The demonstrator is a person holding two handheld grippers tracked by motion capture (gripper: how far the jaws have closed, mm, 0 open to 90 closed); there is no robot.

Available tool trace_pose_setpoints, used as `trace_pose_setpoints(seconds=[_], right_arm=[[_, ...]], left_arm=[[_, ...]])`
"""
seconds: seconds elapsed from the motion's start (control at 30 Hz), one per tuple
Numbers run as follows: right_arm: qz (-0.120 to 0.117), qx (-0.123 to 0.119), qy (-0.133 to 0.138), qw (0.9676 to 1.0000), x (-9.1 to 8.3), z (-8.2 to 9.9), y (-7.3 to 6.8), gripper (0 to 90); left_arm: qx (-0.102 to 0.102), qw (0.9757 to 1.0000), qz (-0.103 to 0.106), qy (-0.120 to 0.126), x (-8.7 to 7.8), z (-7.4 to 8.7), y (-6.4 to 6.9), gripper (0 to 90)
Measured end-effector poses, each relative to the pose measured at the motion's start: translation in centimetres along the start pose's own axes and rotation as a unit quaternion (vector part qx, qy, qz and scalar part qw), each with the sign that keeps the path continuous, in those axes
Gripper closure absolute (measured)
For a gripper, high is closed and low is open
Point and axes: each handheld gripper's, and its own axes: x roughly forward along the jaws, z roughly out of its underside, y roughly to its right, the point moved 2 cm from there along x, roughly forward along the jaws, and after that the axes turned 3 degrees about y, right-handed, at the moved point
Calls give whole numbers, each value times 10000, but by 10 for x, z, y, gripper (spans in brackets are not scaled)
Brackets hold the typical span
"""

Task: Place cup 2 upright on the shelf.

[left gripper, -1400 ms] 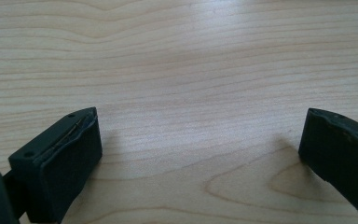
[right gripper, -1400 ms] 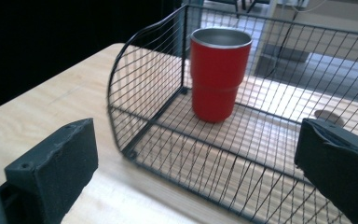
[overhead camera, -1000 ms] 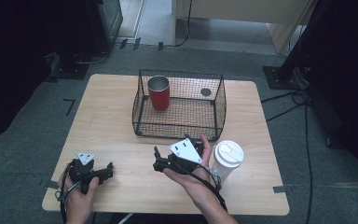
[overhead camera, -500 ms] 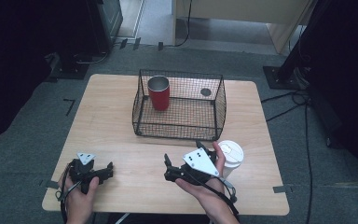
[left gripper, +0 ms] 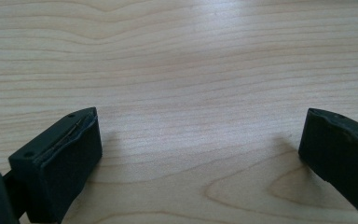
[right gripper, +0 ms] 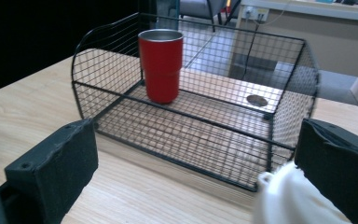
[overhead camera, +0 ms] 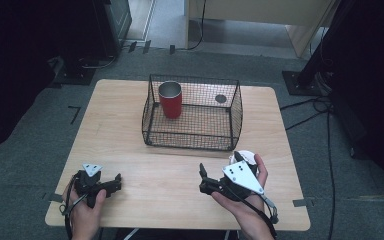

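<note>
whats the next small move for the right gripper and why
Probably swing the right gripper toward the white lidded cup and centre the open jaws on it. In the right gripper view the cup sits off at the lower right edge against one jaw, not between them, while the red cup already stands in the wire basket.
</note>
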Motion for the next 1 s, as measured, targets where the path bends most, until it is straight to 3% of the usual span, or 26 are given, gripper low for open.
trace_pose_setpoints(seconds=[0.63,1.0], right_arm=[[459,196,-28,9988,-19,11,49,0],[514,273,-189,9981,-19,23,63,0]], left_arm=[[2,10000,0,0,0,0,0,0],[5,10000,1,0,0,0,0,0]])
